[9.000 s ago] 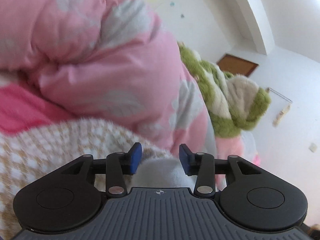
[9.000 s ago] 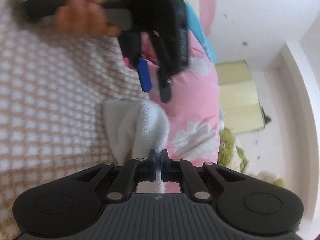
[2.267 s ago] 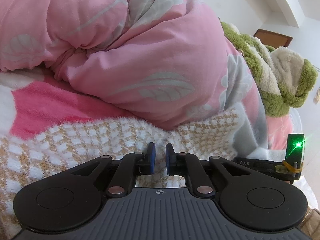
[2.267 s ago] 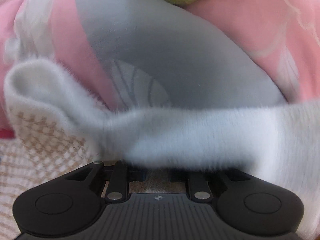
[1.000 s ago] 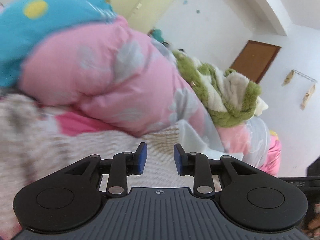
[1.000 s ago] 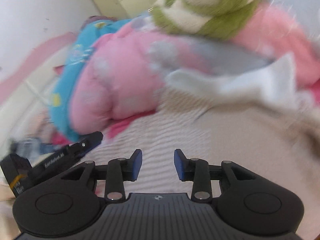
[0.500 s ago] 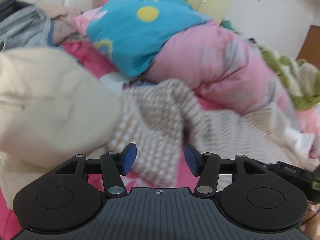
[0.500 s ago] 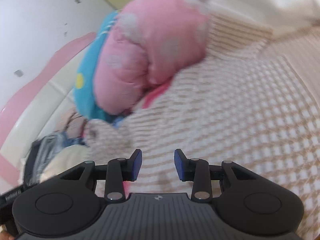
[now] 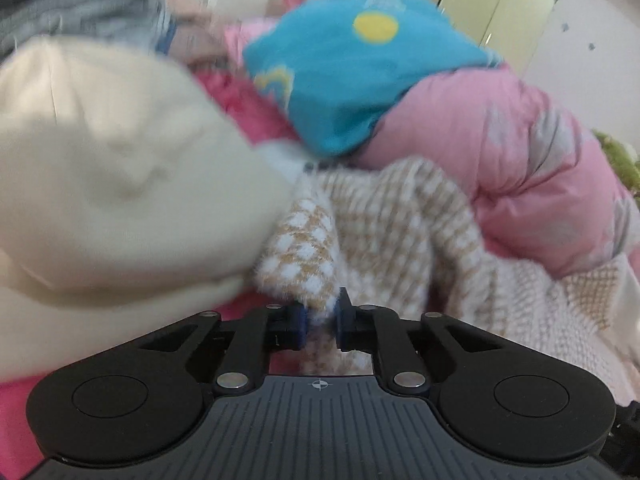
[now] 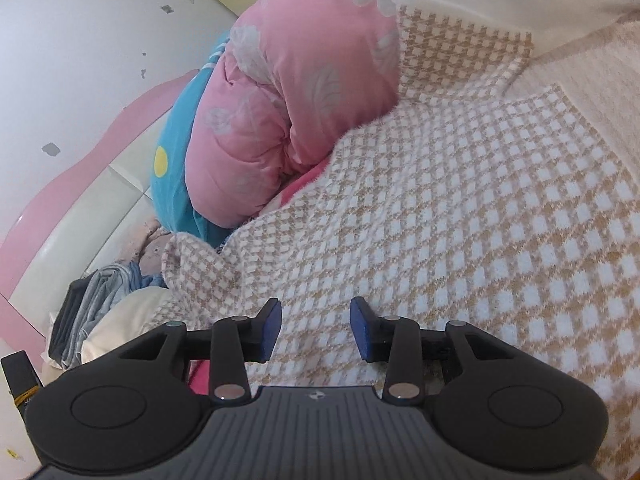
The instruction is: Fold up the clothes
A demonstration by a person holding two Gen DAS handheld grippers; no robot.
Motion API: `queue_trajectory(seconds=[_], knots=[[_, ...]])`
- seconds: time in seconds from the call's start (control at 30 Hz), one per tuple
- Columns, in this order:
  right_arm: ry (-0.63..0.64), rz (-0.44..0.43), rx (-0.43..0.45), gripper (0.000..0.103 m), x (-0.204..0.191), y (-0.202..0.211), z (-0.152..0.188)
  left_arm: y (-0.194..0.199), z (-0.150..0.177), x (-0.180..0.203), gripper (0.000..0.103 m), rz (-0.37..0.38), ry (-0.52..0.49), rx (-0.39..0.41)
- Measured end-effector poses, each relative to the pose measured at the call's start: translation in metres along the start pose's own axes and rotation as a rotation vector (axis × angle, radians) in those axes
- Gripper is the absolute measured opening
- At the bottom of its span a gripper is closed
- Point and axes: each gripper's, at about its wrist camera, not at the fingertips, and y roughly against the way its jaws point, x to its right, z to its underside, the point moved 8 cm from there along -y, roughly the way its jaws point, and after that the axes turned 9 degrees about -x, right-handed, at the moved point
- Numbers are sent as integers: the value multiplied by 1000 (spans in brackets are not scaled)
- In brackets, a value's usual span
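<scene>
Half a second ago the left gripper [image 9: 320, 322] stood wide over the bedding; its jaws have just been closing and now pinch a fluffy corner of the tan-and-white checked sweater [image 9: 308, 256] between the blue pads. The cream garment [image 9: 120, 184] fills more of that view's left than before. The right gripper [image 10: 315, 328] has its jaws apart with nothing between them, hanging just above the same sweater [image 10: 460, 220], much as a moment ago. The sweater lies spread on the bed, its length running from the pinched corner near the cream garment [image 10: 120, 320] away toward the pink quilt [image 10: 296, 96], against which its far edge rests. A blue pillow [image 9: 352, 68] sits behind the quilt [image 9: 500, 152].
</scene>
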Motion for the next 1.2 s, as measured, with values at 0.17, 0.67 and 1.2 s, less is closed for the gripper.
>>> queue_trajectory(seconds=[0.17,0.67,1.2], knots=[[-3,-9,2,40,1,0,0,54,-51,7,9,-8,-131,147],[-16,-17,3,40,1,1,0,50,-193,-89,9,-23,-133,-117],[-17,-27,-2,41,2,1,2,10,-183,-150,39,-207,-136,-236]])
